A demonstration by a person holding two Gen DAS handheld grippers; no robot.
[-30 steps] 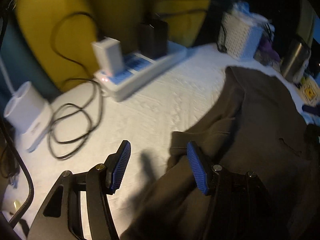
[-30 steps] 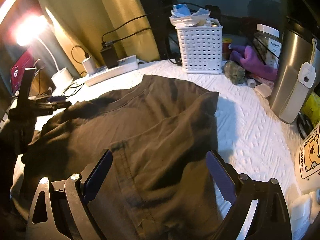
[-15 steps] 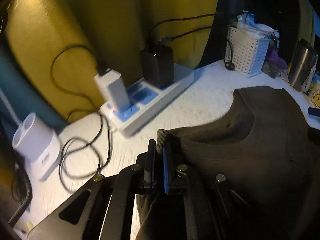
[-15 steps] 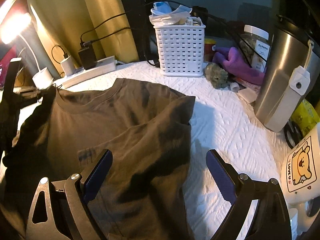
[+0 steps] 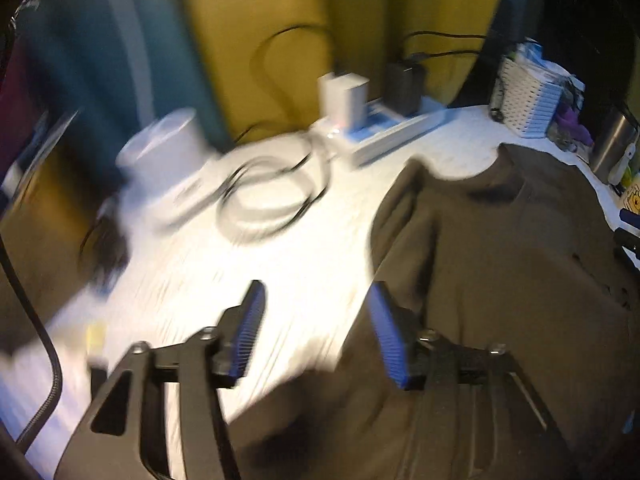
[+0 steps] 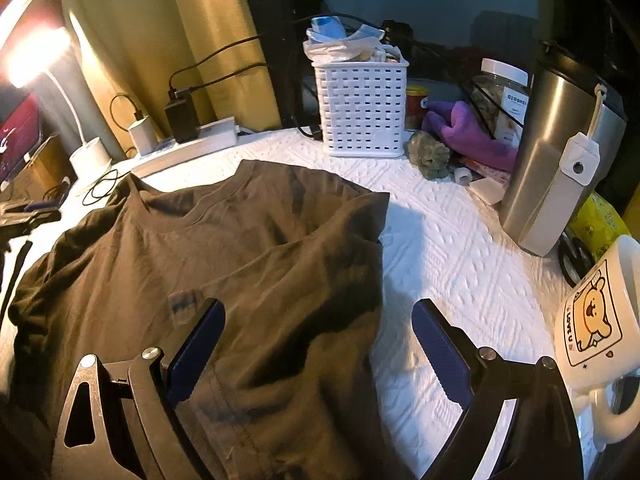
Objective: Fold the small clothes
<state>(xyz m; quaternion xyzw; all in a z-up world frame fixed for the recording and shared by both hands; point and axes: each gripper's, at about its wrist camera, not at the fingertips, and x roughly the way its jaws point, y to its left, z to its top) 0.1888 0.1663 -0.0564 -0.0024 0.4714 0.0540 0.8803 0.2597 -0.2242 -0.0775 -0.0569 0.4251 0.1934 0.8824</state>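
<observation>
A dark brown T-shirt [image 6: 248, 264] lies spread on the white textured table cover [image 6: 452, 264], collar toward the far side. It also shows in the left wrist view [image 5: 500, 264]. My left gripper [image 5: 316, 332] is open and empty, over the shirt's left edge near the shoulder; that view is motion-blurred. My right gripper [image 6: 316, 348] is open and empty, low over the shirt's right side, one finger above the cloth and the other above the bare cover.
A white basket [image 6: 362, 108], a power strip with chargers [image 6: 184, 146], coiled cables [image 5: 268, 196] and a lamp base [image 6: 90, 156] line the back. A steel flask [image 6: 560, 152], a purple cloth [image 6: 468, 132] and a bear mug [image 6: 600, 320] stand at the right.
My left gripper was shut on the shirt's collar edge half a second ago; it has let go, opened and pulled back to the left. The shirt now lies flatter.
</observation>
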